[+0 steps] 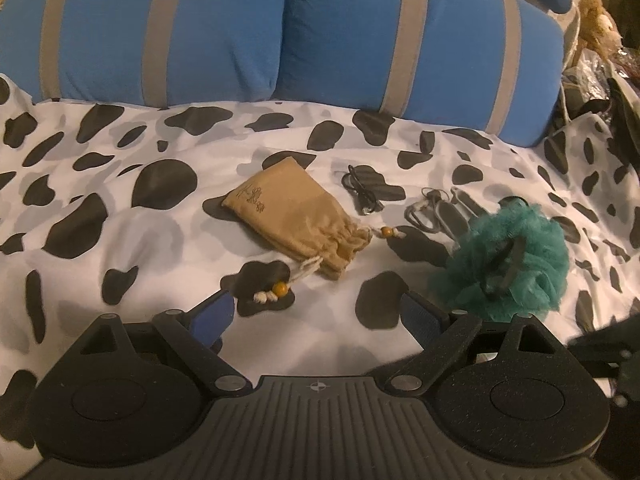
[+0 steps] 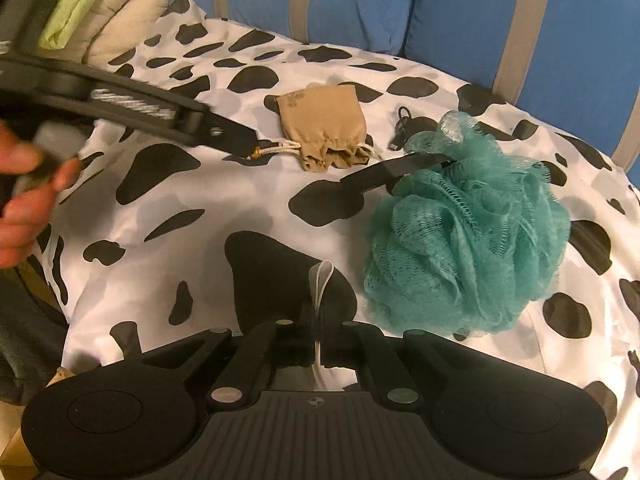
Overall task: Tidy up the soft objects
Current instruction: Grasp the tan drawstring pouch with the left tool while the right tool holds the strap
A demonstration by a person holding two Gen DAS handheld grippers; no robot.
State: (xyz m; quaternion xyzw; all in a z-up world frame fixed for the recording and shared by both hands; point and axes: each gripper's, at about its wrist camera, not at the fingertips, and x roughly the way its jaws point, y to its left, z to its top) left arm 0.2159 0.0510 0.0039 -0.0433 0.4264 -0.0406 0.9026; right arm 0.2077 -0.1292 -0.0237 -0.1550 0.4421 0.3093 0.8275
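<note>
A teal mesh bath pouf (image 1: 508, 264) lies on the cow-print sheet (image 1: 120, 168), right of a tan drawstring pouch (image 1: 296, 220) with beaded cords. My left gripper (image 1: 320, 314) is open and empty, just in front of the pouch. In the right wrist view the pouf (image 2: 472, 236) lies ahead to the right and the pouch (image 2: 326, 128) further back. My right gripper (image 2: 316, 320) is shut on the pouf's white cord loop (image 2: 320, 280). The left gripper's fingers (image 2: 224, 128) reach in from the left, one by the pouch cord, one against the pouf.
A black cable (image 1: 362, 196) and a grey-handled tool (image 1: 440, 212) lie behind the pouf. Blue striped cushions (image 1: 280, 28) back the bed. Folded cream and green bedding (image 2: 104, 8) sits at far left. A plush toy and bags (image 1: 596, 40) crowd the far right.
</note>
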